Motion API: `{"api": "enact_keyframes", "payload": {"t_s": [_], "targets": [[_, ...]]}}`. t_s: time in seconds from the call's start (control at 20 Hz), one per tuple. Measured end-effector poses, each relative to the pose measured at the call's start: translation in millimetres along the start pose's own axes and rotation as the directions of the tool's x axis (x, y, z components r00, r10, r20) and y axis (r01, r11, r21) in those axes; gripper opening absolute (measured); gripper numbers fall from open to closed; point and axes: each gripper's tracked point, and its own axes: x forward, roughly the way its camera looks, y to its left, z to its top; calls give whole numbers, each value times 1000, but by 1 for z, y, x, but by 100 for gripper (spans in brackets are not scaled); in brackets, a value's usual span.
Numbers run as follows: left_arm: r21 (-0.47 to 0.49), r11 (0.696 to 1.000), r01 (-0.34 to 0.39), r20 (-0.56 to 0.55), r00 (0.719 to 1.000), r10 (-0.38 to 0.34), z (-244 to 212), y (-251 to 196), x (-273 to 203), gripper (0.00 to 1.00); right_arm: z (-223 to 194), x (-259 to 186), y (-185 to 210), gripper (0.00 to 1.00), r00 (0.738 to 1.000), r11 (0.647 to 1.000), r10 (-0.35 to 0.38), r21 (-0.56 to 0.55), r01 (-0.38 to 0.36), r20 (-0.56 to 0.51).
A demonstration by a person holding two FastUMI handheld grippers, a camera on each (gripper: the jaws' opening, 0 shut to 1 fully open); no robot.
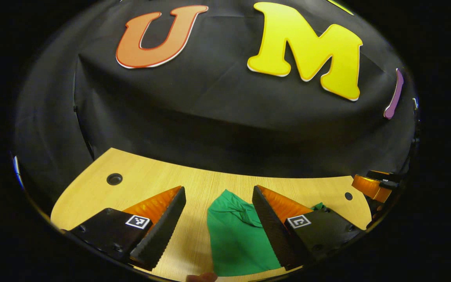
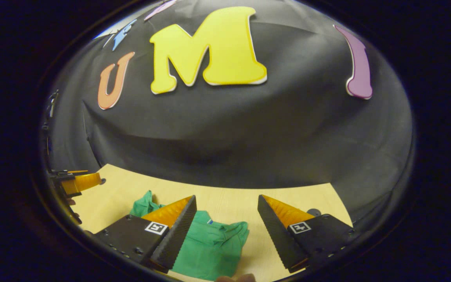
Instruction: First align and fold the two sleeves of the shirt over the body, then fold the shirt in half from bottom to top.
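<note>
Hovering over the wooden table (image 1: 163,180), my left gripper (image 1: 218,197) and right gripper (image 2: 226,203) both spread their fingers wide above the crumpled green shirt (image 1: 237,235) near its front edge.

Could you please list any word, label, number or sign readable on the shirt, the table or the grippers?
None can be read.
Left gripper: a square coded marker on each finger mount, a pattern, not text.
Right gripper: the same kind of markers.
Green shirt: no print visible.
Wooden table: no writing visible.
</note>
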Motion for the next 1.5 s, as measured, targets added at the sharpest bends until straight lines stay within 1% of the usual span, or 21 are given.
{"api": "enact_keyframes", "payload": {"t_s": [0.1, 0.25, 0.3, 0.35, 0.4, 0.5, 0.6, 0.65, 0.7, 0.8, 0.85, 0.95, 1.0, 1.05, 1.1, 1.15, 1.2, 1.3, 1.35, 1.4, 1.5], "targets": [[13, 1000, 9, 54, 999, -10, 24, -9, -29, 100, 30, -35, 12, 97, 998, 1000, 16, -1, -16, 63], [61, 998, 26, 124, 992, -33, 60, -24, -80, 100, 61, -84, 26, 96, 990, 1000, 13, -9, -11, 138], [84, 996, 17, 149, 988, -30, 72, -27, -97, 100, 69, -100, 33, 92, 987, 1000, 15, -4, -14, 161], [97, 995, 8, 180, 983, -26, 82, -28, -115, 100, 77, -114, 39, 96, 984, 1000, 14, 1, -15, 179], [97, 995, 0, 212, 977, -21, 92, -30, -134, 100, 82, -132, 45, 96, 981, 1000, 24, 3, -25, 193], [85, 996, 3, 235, 972, -23, 99, -38, -169, 100, 88, -164, 61, 96, 975, 998, 58, -6, -58, 214], [77, 997, 20, 253, 967, -39, 98, -44, -198, 100, 90, -198, 69, 96, 969, 998, 70, -27, -65, 238], [72, 997, 19, 267, 963, -37, 98, -44, -215, 100, 91, -215, 73, 96, 965, 997, 76, -35, -69, 251], [73, 997, 15, 279, 960, -34, 98, -44, -231, 100, 91, -230, 76, 93, 962, 997, 79, -42, -70, 263], [59, 998, -3, 299, 954, -15, 98, -39, -259, 100, 85, -256, 82, 92, 958, 996, 81, -57, -68, 275], [51, 999, 2, 306, 952, -18, 97, -39, -271, 100, 82, -269, 86, 96, 957, 995, 87, -65, -72, 275], [47, 999, -4, 316, 949, -11, 96, -32, -291, 100, 80, -293, 92, 96, 951, 995, 91, -54, -79, 296], [46, 999, -11, 321, 947, -4, 94, -28, -301, 100, 78, -303, 98, 93, 949, 995, 95, -47, -85, 302], [42, 999, -12, 323, 946, -2, 93, -25, -308, 100, 76, -312, 99, 96, 947, 996, 92, -46, -82, 308], [39, 999, -11, 326, 945, -3, 92, -24, -315, 100, 74, -319, 101, 97, 945, 996, 91, -46, -81, 315], [36, 999, -10, 332, 943, -3, 93, -26, -319, 100, 72, -324, 104, 94, 944, 996, 89, -45, -78, 319], [36, 999, -14, 343, 939, 0, 94, -23, -325, 100, 69, -328, 108, 97, 944, 996, 87, -43, -78, 318], [35, 999, -12, 346, 938, -1, 89, -18, -334, 100, 64, -337, 117, 97, 944, 996, 88, -38, -80, 318], [40, 999, -12, 343, 939, -2, 87, -17, -336, 100, 63, -341, 120, 94, 942, 996, 88, -35, -81, 325], [44, 999, -15, 346, 938, -1, 87, -15, -339, 100, 63, -344, 125, 97, 939, 996, 89, -31, -83, 332], [47, 998, -33, 363, 932, 14, 91, -7, -346, 100, 63, -346, 134, 98, 936, 996, 91, -30, -86, 340]]}}
